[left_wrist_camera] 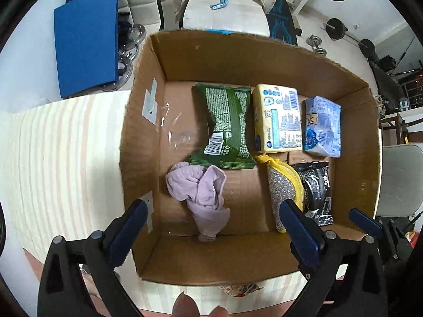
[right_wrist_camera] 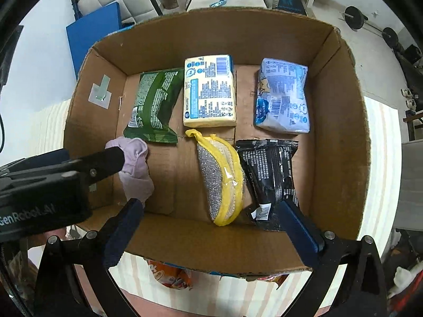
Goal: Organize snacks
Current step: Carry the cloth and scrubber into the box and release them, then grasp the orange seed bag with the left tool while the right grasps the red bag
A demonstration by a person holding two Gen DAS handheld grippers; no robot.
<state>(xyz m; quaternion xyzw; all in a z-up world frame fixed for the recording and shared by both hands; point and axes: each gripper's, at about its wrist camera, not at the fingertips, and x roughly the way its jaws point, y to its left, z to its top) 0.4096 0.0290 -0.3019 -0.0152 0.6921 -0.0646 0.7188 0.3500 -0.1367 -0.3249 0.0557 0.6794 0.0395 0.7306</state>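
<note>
Seen from above, an open cardboard box [right_wrist_camera: 341,132] on a striped table [right_wrist_camera: 380,158] holds a green packet [right_wrist_camera: 154,105], a yellow pack [right_wrist_camera: 208,92] and a pale blue pack [right_wrist_camera: 283,97] along its far side, with a lilac cloth [right_wrist_camera: 136,169], a yellow-edged scouring pad [right_wrist_camera: 222,182] and a black packet [right_wrist_camera: 269,169] nearer. The right gripper [right_wrist_camera: 211,235] hangs wide open over the near wall, holding nothing. The left gripper [right_wrist_camera: 79,169] reaches in from the left, beside the cloth.
</note>
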